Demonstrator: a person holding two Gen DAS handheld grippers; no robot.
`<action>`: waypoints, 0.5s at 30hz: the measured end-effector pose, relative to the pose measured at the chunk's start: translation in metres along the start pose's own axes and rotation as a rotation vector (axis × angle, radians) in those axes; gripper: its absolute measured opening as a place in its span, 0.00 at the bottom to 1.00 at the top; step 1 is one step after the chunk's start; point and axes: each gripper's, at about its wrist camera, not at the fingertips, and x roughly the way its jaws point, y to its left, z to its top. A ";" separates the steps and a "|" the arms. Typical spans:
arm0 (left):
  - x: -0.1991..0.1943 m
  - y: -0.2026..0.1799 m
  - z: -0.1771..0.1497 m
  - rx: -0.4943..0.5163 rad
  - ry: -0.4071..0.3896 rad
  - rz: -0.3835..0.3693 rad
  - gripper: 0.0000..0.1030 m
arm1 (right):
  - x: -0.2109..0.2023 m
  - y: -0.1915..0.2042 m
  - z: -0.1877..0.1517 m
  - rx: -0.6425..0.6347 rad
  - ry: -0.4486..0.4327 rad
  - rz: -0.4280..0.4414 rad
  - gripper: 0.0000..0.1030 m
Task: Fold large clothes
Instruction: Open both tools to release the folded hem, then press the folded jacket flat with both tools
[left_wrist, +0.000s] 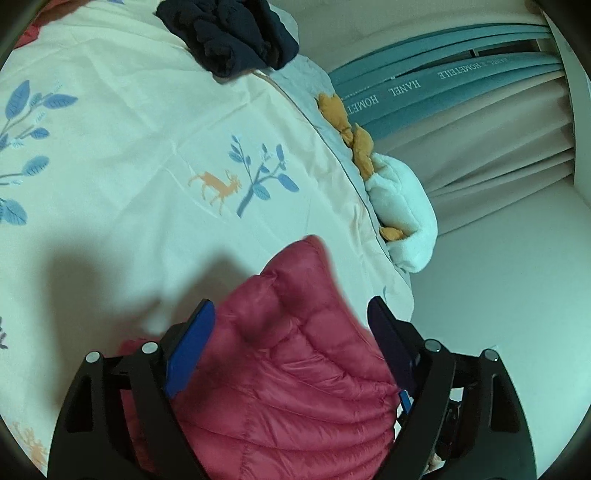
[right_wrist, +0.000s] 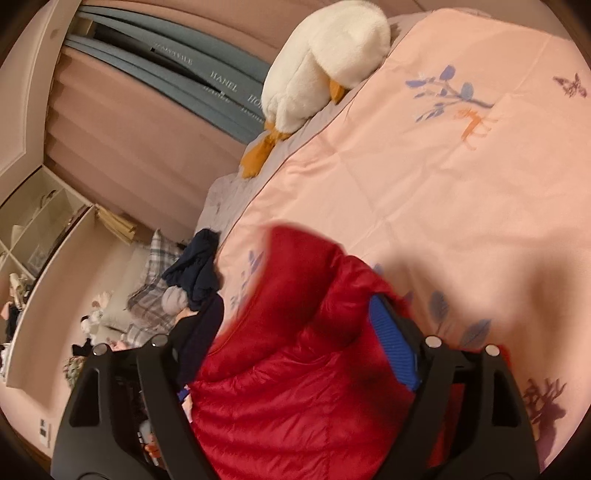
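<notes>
A red quilted down jacket (left_wrist: 288, 369) fills the space between the blue-padded fingers of my left gripper (left_wrist: 291, 321), which is shut on it above the bed. The same jacket (right_wrist: 295, 350) sits between the fingers of my right gripper (right_wrist: 295, 314), which is shut on it; its left finger is hidden by the fabric. The jacket's free corner sticks up past the fingertips in both views and is blurred.
The bed has a cream duvet (left_wrist: 147, 147) printed with blue leaves and orange deer. A dark navy garment (left_wrist: 229, 33) is bunched at its far end, also in the right wrist view (right_wrist: 199, 273). A white plush duck (right_wrist: 325, 62) lies by the bed's edge. Curtains and shelves stand beyond.
</notes>
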 end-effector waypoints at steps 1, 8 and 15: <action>-0.001 0.002 0.001 -0.003 -0.001 0.006 0.82 | 0.000 -0.001 0.002 0.001 -0.004 -0.007 0.80; -0.003 -0.009 -0.018 0.138 0.047 0.087 0.82 | -0.009 0.013 -0.013 -0.147 0.021 -0.078 0.81; 0.006 -0.043 -0.058 0.413 0.101 0.199 0.82 | -0.005 0.051 -0.054 -0.462 0.090 -0.193 0.80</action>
